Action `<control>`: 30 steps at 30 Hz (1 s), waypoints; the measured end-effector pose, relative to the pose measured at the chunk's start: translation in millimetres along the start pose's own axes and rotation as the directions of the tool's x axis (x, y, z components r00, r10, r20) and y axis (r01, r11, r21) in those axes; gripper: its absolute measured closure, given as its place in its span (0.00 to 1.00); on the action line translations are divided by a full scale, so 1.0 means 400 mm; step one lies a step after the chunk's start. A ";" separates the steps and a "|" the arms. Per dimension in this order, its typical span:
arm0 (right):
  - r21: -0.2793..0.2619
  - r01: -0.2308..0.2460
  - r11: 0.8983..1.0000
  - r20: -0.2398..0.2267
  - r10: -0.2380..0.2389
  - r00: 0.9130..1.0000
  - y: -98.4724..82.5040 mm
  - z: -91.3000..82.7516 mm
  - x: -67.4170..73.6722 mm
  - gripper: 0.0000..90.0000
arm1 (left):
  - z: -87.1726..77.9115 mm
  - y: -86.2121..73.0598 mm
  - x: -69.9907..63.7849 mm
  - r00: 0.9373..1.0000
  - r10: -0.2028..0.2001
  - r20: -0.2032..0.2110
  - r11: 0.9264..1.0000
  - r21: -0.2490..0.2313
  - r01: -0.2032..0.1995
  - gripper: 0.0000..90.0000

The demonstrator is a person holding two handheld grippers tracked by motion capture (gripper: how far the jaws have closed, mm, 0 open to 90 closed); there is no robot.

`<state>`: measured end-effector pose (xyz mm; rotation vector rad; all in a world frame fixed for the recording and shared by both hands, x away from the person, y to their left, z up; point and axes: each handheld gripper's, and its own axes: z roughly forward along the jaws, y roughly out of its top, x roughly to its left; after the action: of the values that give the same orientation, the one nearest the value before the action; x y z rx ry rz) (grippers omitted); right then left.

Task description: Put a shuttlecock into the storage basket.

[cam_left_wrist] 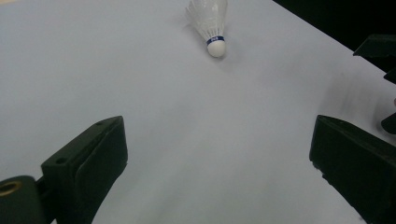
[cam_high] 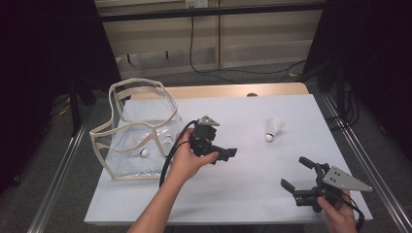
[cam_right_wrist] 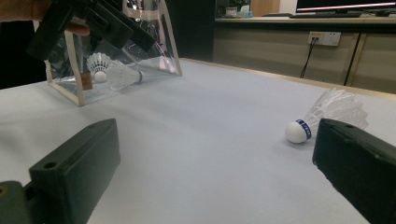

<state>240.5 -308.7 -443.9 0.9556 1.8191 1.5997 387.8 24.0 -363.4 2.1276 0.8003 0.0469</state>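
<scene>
Jaws spread and empty, the left gripper (cam_high: 221,154) and right gripper (cam_high: 297,173) face a lone shuttlecock (cam_high: 273,130) lying on the white table (cam_high: 243,194) at two o'clock, apparently bound for the clear bag (cam_high: 141,131) at nine o'clock, which already holds two.

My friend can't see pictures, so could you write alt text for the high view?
A shuttlecock lies on a white table between two open hand-held grippers, left gripper and right gripper. A clear bag at left holds more shuttlecocks.
</scene>
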 end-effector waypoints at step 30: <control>0.003 0.003 1.000 0.000 -0.003 1.000 0.001 -0.001 0.000 0.01 | 0.094 -0.004 -0.010 1.000 0.022 0.001 0.999 -0.032 -0.022 0.05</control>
<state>240.1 -308.9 -443.5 0.9534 1.8228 1.5960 394.9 -3.9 -387.9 2.1065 0.7702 0.0689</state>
